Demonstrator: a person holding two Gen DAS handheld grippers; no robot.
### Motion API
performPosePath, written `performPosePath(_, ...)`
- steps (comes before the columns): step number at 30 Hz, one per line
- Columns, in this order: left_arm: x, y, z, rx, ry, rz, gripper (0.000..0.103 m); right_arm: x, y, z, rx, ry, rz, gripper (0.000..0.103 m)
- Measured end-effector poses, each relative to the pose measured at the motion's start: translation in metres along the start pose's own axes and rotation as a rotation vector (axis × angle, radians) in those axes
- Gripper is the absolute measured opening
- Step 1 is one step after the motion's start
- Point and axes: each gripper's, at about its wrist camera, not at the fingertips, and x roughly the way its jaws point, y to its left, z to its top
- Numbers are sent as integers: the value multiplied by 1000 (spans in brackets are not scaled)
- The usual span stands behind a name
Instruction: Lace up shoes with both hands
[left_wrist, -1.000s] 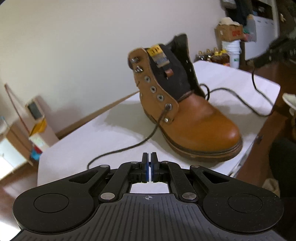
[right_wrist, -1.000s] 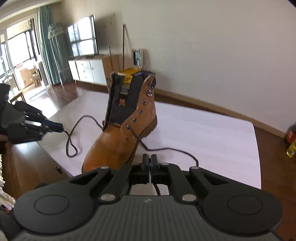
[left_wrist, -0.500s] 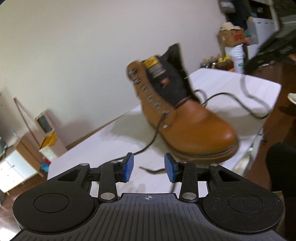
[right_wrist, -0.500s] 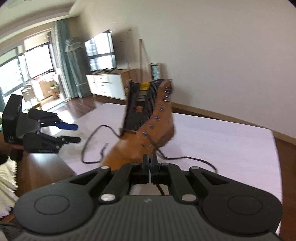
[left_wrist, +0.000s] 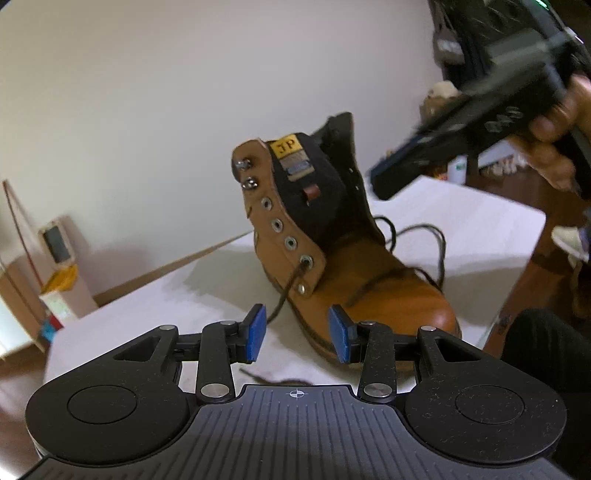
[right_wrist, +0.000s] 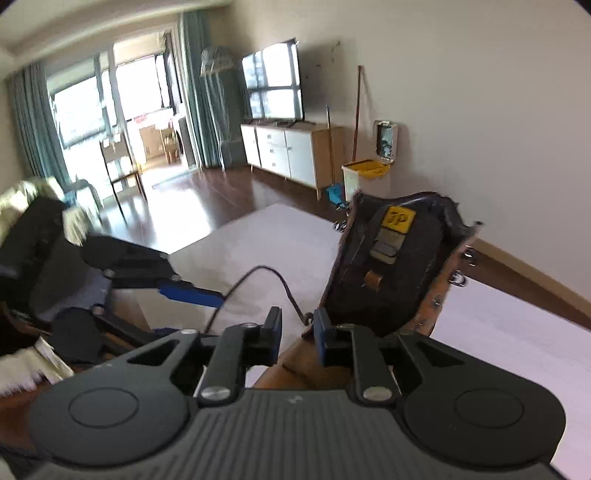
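A: Left wrist view. We are looking at the boot (left_wrist: 332, 258) standing upright on the white tabletop (left_wrist: 184, 295). How far along are we?

B: We are judging the lacing as barely begun. The lace (left_wrist: 288, 291) is passing only through the lowest eyelet (left_wrist: 306, 261); the upper eyelets (left_wrist: 277, 224) and the two hooks (left_wrist: 246, 173) are showing bare. The left tongs (left_wrist: 297, 334) are standing released, nothing between the pads, just short of the lace.

A: And the boot's long axis?

B: It is running heel-to-toe, the toe (left_wrist: 424, 314) pointing toward the lower right, the shaft rising straight up.

A: Right wrist view.

B: We are looking down into the open shaft, the tongue (right_wrist: 388, 266) facing us. The right tongs (right_wrist: 297, 332) are opening, and we are seeing nothing gripped between the pads; the other lace end (right_wrist: 266, 273) is arching free just beyond them. The left gripper is hovering at the left.
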Motion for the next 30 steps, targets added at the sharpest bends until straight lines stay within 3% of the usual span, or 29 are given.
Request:
performPosePath(3,10,0,1,-14,-4,-52,41,-22,-8,-11,25,-23,-42,30)
performPosePath(13,51,-7,4,98,14,-213,29,-48,-30,-56,134,-54,-67,30)
performPosePath(18,65,1,5,138,28,-303,4,-41,-42,-67,188,-53,-60,31)
performPosePath(21,67,-1,6,161,34,-324,2,-31,-44,-67,196,-43,-55,31)
performPosePath(23,62,3,8,162,11,-333,2,-25,-42,-66,174,-36,-37,31)
performPosePath(28,41,12,9,216,-49,-368,2,-6,-20,-55,-24,-15,30,31)
performPosePath(30,31,13,9,283,-60,-392,2,1,-11,-50,-101,-10,56,31)
